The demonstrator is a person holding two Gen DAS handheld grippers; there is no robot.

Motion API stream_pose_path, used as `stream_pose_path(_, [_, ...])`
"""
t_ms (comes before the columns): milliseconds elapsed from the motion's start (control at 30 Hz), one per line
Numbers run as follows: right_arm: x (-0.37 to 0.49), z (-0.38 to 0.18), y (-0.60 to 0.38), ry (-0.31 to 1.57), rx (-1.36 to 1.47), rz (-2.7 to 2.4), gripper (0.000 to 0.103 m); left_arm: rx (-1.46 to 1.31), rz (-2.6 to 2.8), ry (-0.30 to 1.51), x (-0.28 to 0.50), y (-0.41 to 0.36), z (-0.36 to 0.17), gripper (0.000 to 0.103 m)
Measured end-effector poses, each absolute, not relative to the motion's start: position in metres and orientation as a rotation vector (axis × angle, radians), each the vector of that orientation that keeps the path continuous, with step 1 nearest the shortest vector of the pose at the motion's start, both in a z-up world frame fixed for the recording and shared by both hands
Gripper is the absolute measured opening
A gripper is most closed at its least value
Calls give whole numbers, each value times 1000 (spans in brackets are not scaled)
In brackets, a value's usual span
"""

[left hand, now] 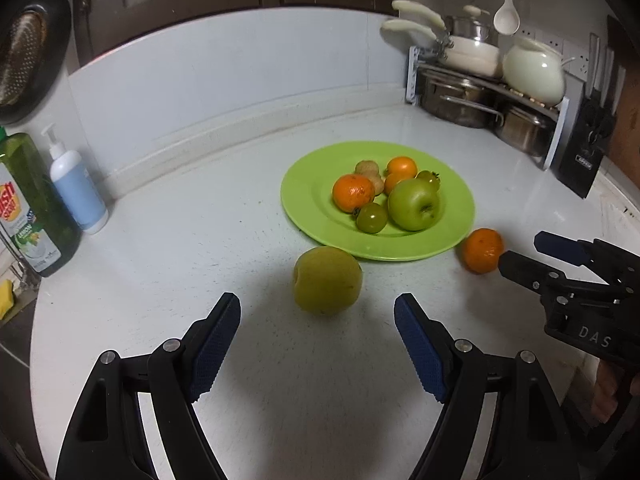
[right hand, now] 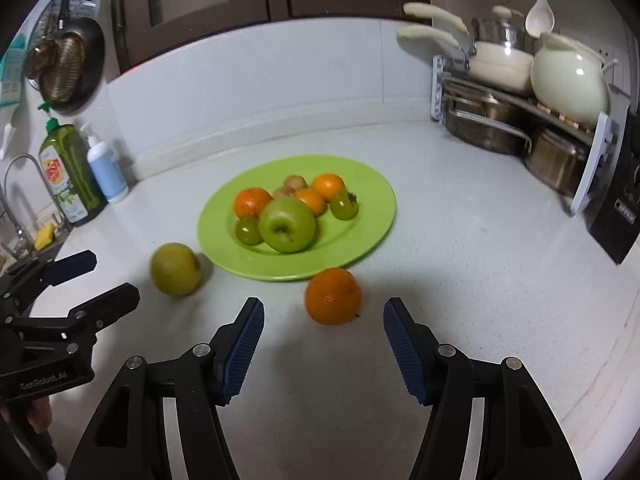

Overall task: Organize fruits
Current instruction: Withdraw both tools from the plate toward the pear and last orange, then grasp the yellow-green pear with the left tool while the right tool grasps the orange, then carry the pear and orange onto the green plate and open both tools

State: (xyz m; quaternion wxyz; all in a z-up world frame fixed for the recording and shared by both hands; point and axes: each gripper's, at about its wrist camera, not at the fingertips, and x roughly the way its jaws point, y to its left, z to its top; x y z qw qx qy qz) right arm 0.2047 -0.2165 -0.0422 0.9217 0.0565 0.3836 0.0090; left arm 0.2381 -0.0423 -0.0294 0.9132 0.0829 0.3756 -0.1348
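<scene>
- In the left wrist view the left gripper (left hand: 318, 328) fills the bottom of the frame, its jaws apart and empty, both blue pads short of any fruit.
- Just beyond those pads, low in the centre, the yellow-green fruit (left hand: 327, 280) sits alone on the white table (left hand: 200, 248), near the plate's rim but not on it.
- In the right wrist view the right gripper (right hand: 324, 336) stands the same way, jaws apart with nothing clamped, and the loose orange (right hand: 333, 296) lies just ahead of the gap, touching or almost touching the plate edge.
- To do this step well, I judge each gripper should be centred on its fruit before closing, so the round skin does not squirt sideways.
- The orange leaves little room at the rim; a careless far pad could nudge the plate.
- Farther up the frame, the green plate (left hand: 304, 196) already carries a green apple (left hand: 414, 205), oranges and small green fruits, so the free space is at its left side.
</scene>
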Motion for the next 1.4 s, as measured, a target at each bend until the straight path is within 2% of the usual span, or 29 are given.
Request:
stream_pose_path(267, [223,-55,-220,828,125,3,63,182,-276,827,267,-50,-45,78])
stream_pose_path(367, [228,-58,-221,836,130,2,63,177,-275,837,274,-52,-48,75])
stream_pose_path(533, [233,-62,-221,849,121,-2,62,173,-282,862,281,-52,-55,63])
stream_pose_path(733, [235,-64,-217,853,104,11,54,157,-303,869,284,-53,-57,56])
stream_pose_path(833, [236,-65,-216,858,103,22,46,150,-320,870,285,-53,-58,50])
stream_pose_path(900, [236,-66,-216,861,108,29,42,149,-318,868,285,-54,-58,50])
stream_pose_path(1400, [230,-58,-212,839,110,48,41,140,-325,854,275,-49,-51,46])
